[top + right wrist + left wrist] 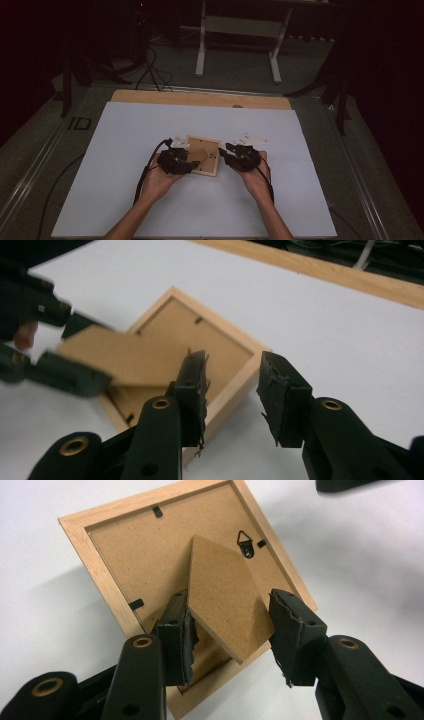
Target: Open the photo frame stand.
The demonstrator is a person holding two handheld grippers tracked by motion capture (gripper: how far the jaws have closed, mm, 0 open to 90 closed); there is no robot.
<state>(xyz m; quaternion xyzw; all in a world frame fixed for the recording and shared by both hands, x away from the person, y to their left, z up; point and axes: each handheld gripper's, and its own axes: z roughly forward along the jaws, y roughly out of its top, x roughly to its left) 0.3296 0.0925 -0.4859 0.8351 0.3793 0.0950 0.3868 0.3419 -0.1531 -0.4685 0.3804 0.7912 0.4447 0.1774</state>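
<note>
The left tool (227, 625) grasps the stand (222, 600) of the face-down frame (107, 575) on the counter (125, 200); the right tool (231, 390) hangs released beside the frame's right edge.

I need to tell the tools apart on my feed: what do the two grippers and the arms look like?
Both the left gripper and the right gripper are black, with brass-ringed holes and ragged black pads. Each trails a black cable. The forearms are bare, no sleeves.

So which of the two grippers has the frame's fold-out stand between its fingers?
The left gripper: the cardboard stand sits between its fingers. The right gripper is open beside the wooden frame's corner, clasping nothing.
</note>
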